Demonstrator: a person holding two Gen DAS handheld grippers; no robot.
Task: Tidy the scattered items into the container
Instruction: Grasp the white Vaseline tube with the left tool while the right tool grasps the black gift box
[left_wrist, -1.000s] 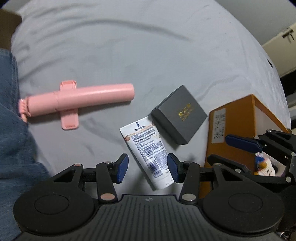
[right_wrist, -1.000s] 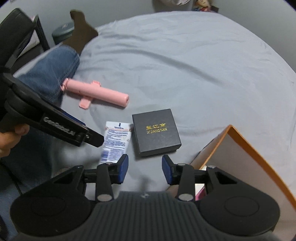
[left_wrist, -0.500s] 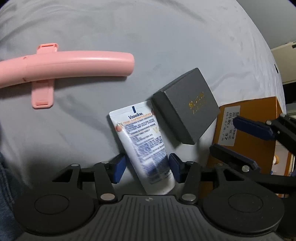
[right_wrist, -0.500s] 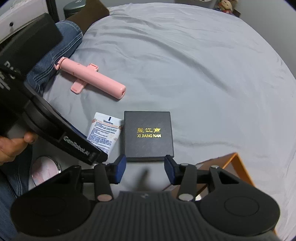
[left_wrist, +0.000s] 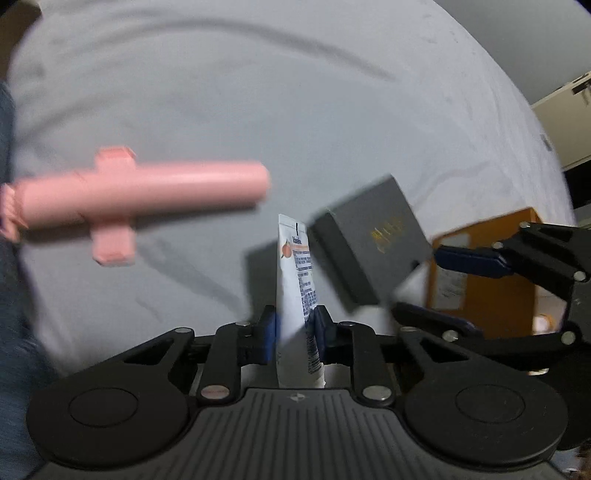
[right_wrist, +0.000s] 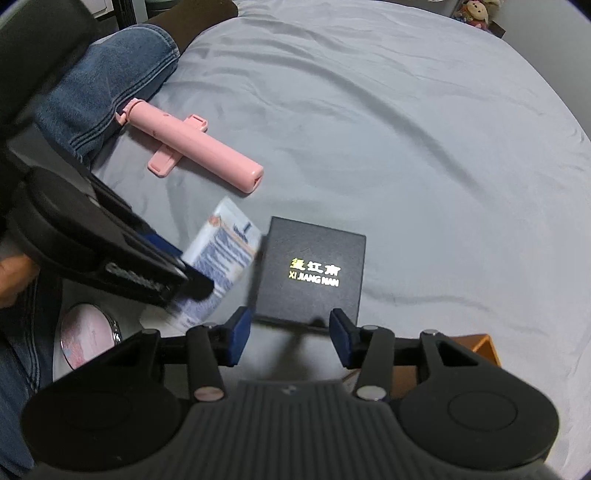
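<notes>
Half a second earlier the white lotion tube (left_wrist: 295, 288) had lain flat on the grey bed (right_wrist: 369, 110) between the parted fingers of your left gripper (left_wrist: 294, 326). By this moment you had closed that gripper on it: the blue pads were pinching the tube's lower end from both sides, and the tube stood edge-on and raised off the sheet, casting a shadow beneath it. The blur across the left wrist view suggested you were already lifting.

Your right gripper (right_wrist: 291, 334) held nothing. Its fingers stood wide apart, hovering just short of the near edge of the black gift box (right_wrist: 310, 273), which lay flat on the bed with its gold lettering up, right beside the lifted tube.

The orange container (left_wrist: 484, 273) sat at the right-hand edge of the bed as you faced it, partly hidden behind the right gripper in the left wrist view; only a corner of it showed in the right wrist view. The pink stick-shaped item (right_wrist: 192, 147) stayed where it had been, farther up the bed near your denim-clad leg (right_wrist: 107, 85), and a small round tin (right_wrist: 88, 336) lay close to you on the left.

So one item was secured and ready to carry across to the container, I judge, with the box, the pink item and the tin yet to go.
</notes>
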